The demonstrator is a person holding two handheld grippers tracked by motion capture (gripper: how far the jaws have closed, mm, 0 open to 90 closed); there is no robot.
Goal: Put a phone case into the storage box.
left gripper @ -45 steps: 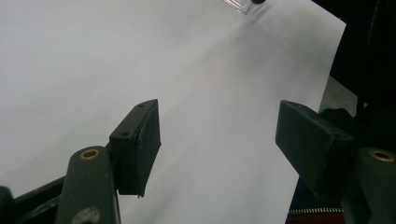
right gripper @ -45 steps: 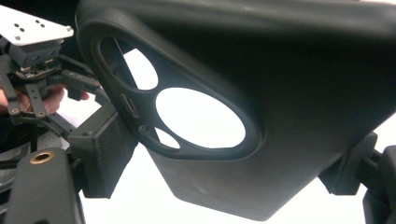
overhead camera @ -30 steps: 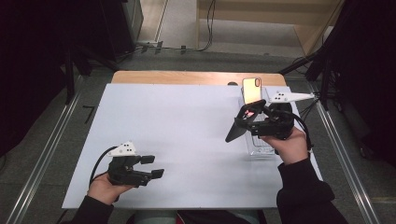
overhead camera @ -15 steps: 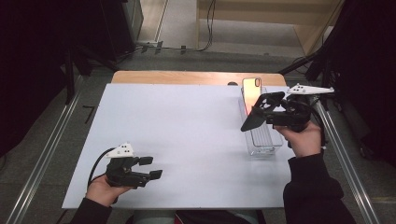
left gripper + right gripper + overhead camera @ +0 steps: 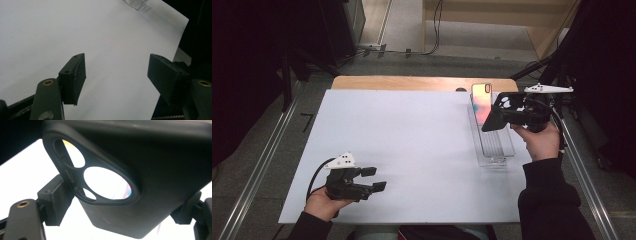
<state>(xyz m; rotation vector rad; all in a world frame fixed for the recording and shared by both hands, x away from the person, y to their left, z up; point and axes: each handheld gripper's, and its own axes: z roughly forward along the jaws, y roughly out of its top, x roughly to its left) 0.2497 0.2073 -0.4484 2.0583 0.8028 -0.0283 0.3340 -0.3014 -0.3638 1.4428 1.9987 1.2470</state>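
At the right of the high view our right gripper [image 5: 499,114] holds a black phone case [image 5: 140,177] clamped in its jaws just above the clear tray [image 5: 504,150] and phone [image 5: 481,100], while our left gripper [image 5: 374,180], jaws wide and empty, rests well apart at the bench's [image 5: 412,140] lower left.

bright white table [image 5: 422,145], dark surroundings, soft grainy focus.

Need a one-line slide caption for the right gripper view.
Right gripper clamps a black phone case by its edges, the white table showing through its camera cutout.
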